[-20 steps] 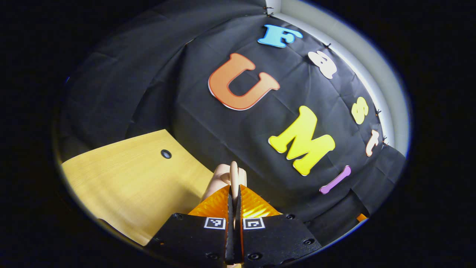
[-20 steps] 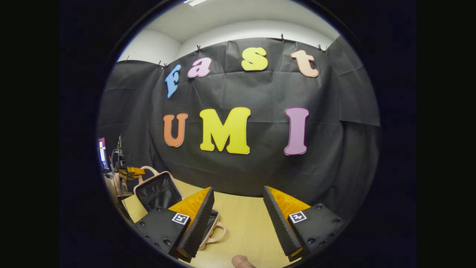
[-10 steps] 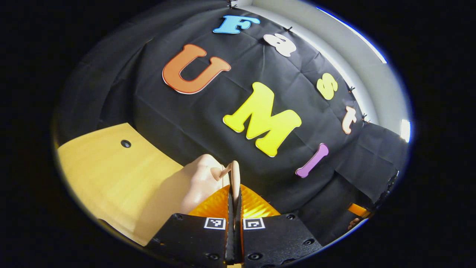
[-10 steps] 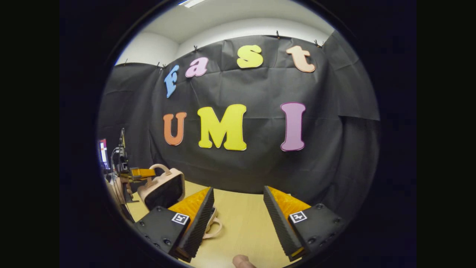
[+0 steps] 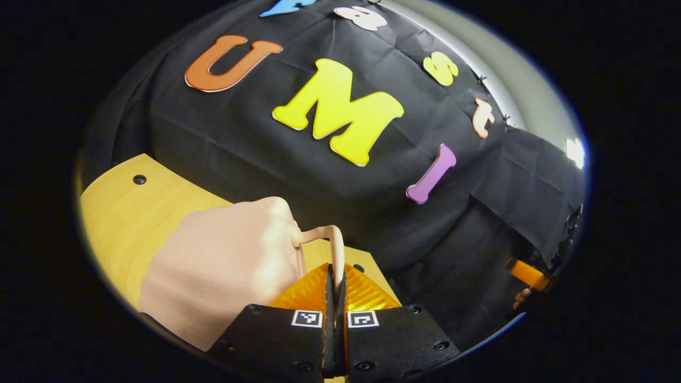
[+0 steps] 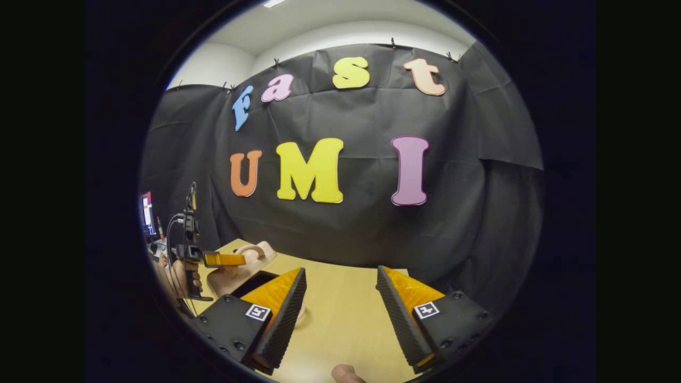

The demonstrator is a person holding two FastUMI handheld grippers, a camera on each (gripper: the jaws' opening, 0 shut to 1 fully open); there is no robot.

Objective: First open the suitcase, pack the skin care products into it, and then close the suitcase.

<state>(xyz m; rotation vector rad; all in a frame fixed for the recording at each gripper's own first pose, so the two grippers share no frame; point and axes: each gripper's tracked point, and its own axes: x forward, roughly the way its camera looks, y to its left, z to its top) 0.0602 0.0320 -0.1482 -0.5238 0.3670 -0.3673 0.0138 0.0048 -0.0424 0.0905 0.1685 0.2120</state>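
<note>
My left gripper [image 5: 334,276] is shut on the thin handle [image 5: 325,235] of the beige suitcase lid [image 5: 223,266], whose smooth outer shell fills the lower left of the left gripper view. In the right gripper view the suitcase [image 6: 242,271] lies at the table's left with its lid tilted low over the base and a dark strip of lining showing. The left gripper [image 6: 223,259] grips the handle there, held by a hand [image 6: 180,276]. My right gripper [image 6: 340,271] hangs open over the bare tabletop, right of the suitcase, with nothing between its fingers.
The light wooden table [image 6: 340,319] runs to the black cloth wall behind. A screen and cables [image 6: 147,213] stand at the far left. A fingertip [image 6: 346,373] shows at the bottom edge. The table [image 5: 122,207] has a small dark hole [image 5: 139,179].
The left gripper has swung the lid by its handle from upright down towards the base, so the black lining is nearly hidden. The right gripper has stayed open and almost still.
</note>
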